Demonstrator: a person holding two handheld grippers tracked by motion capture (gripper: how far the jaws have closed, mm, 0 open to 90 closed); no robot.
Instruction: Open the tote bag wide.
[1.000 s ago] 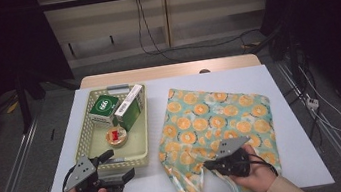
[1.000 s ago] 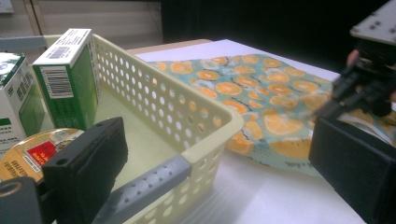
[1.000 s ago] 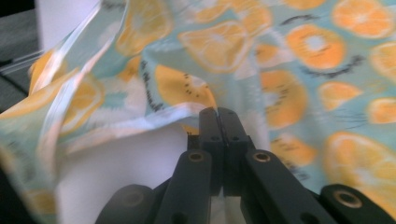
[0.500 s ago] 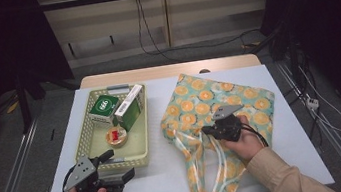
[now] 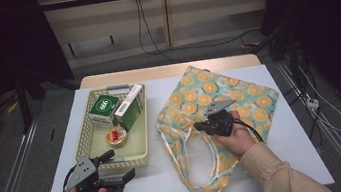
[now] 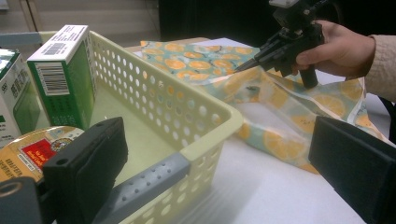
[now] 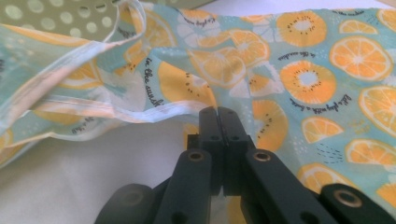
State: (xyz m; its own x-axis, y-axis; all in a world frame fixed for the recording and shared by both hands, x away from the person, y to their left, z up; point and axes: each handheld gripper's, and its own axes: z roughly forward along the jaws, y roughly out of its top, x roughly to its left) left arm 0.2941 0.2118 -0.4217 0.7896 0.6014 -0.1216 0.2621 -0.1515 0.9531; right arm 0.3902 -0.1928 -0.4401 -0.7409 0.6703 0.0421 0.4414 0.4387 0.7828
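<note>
Orange-print tote bag [image 5: 220, 104] lies on the right half of the white table [image 5: 165, 177], just beside the yellow perforated basket [image 5: 94, 132], its mouth turned toward the person and its handles [image 5: 201, 152] looped on the tabletop. The right gripper [image 5: 198, 126] sits over the bag's near part with its jaws pressed together on the upper hem of the opening — in the right gripper view the hem [image 7: 154, 112] runs straight into the closed tips, lifted off the lower layer. The left gripper [image 5: 128, 174] rests low at the table's near edge in front of the basket, jaws wide apart and holding nothing. Inside the basket stand two green boxes [image 5: 127, 108] — a round tin [image 5: 116, 136] lies in front of them.
</note>
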